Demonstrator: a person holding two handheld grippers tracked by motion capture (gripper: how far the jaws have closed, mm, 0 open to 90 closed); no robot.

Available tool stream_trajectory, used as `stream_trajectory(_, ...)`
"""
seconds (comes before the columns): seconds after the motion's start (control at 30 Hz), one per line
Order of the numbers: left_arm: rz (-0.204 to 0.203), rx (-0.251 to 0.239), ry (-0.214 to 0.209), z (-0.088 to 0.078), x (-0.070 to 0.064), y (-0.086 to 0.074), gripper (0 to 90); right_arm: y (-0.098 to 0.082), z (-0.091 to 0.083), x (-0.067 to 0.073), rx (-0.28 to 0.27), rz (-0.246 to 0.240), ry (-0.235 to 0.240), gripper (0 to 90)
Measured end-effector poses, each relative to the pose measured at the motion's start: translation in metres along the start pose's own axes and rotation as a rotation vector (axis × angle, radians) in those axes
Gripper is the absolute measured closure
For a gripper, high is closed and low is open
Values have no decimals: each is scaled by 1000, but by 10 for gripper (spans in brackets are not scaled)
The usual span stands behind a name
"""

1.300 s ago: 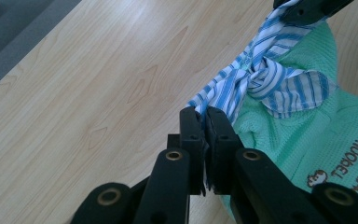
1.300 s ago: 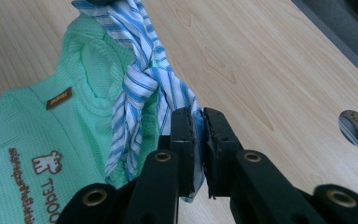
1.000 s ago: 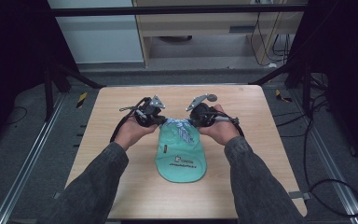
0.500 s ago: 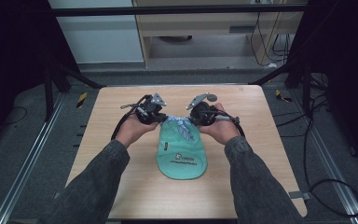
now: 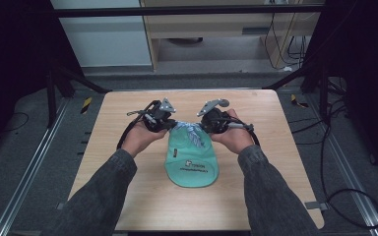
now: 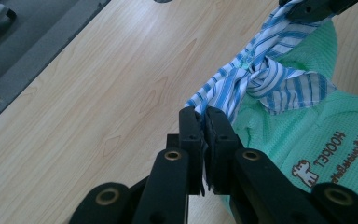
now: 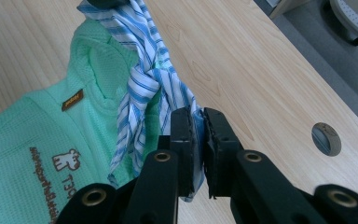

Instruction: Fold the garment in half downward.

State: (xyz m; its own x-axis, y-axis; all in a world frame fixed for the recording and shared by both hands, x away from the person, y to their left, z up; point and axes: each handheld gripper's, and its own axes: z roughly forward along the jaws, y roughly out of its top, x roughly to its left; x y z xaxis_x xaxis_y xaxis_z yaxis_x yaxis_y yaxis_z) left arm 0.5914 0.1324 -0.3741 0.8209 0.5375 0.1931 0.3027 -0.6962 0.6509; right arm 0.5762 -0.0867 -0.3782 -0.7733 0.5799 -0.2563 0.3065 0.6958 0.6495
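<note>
Pale wood table point(image 5: 128, 147) carried a green bib point(image 5: 192, 160). Both the left gripper point(image 6: 204, 122) and right gripper point(image 7: 198, 122) pinched opposite ends of its knotted striped tie point(image 6: 261, 77), stretched between them.

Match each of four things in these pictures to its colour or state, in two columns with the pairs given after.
1. bib
2. striped ties
3. left hand-held gripper
4. table

a. pale wood
b. mint green with printed logo
c. shut on a tie end
d. blue and white, knotted

Pairs: 1-b, 2-d, 3-c, 4-a
</note>
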Motion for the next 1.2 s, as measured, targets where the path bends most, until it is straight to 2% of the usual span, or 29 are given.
stream_trajectory(0.23, 21, 1, 10, -1, -7, 0, 867, -6, -2, 6, -5, 2, -4, 829)
stream_trajectory(0.67, 14, -8, 14, -1, 0, 5, 867, -2, 0, -3, -12, 9, -15, 828)
stream_trajectory(1.03, 40, -14, 27, -5, -15, -2, 867, -11, -5, 9, -20, -18, -20, 828)
stream_trajectory(1.2, 47, -17, 20, -4, -20, -2, 867, -16, -6, 11, -20, -13, -22, 828)
